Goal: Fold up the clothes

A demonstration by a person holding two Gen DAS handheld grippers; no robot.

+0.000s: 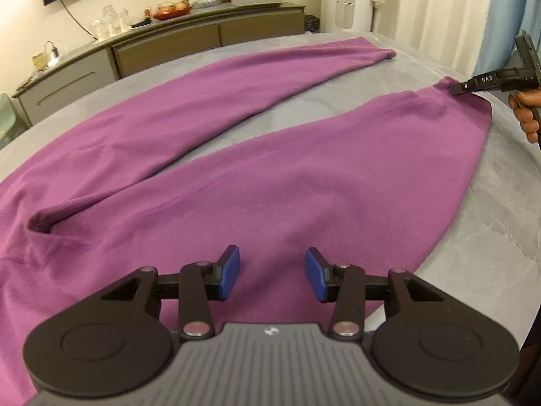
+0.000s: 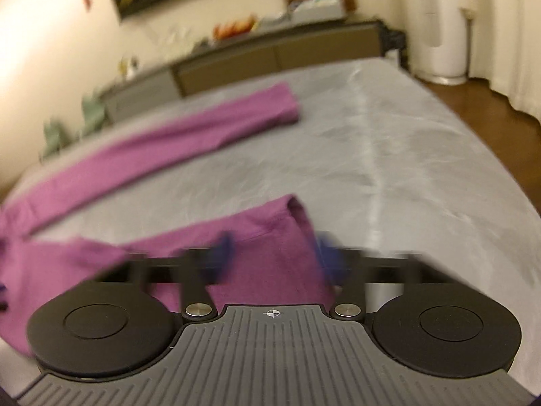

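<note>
Purple trousers (image 1: 270,176) lie flat on the grey table (image 1: 490,220), legs spread apart toward the far right. My left gripper (image 1: 272,270) hovers open just over the near leg's upper part, nothing between its blue pads (image 1: 230,270). At the near leg's cuff, the right gripper (image 1: 456,89) has its tip on the cloth edge. In the blurred right wrist view, the right gripper (image 2: 274,248) has its pads apart with the cuff (image 2: 280,216) lying between them. The far leg (image 2: 169,145) stretches across the table behind.
A person's hand (image 1: 527,115) holds the right gripper's handle at the table's right edge. A long sideboard (image 1: 169,44) with glasses, fruit and a box stands along the back wall. Wooden floor (image 2: 473,101) and a white cylinder (image 2: 446,34) are at the right.
</note>
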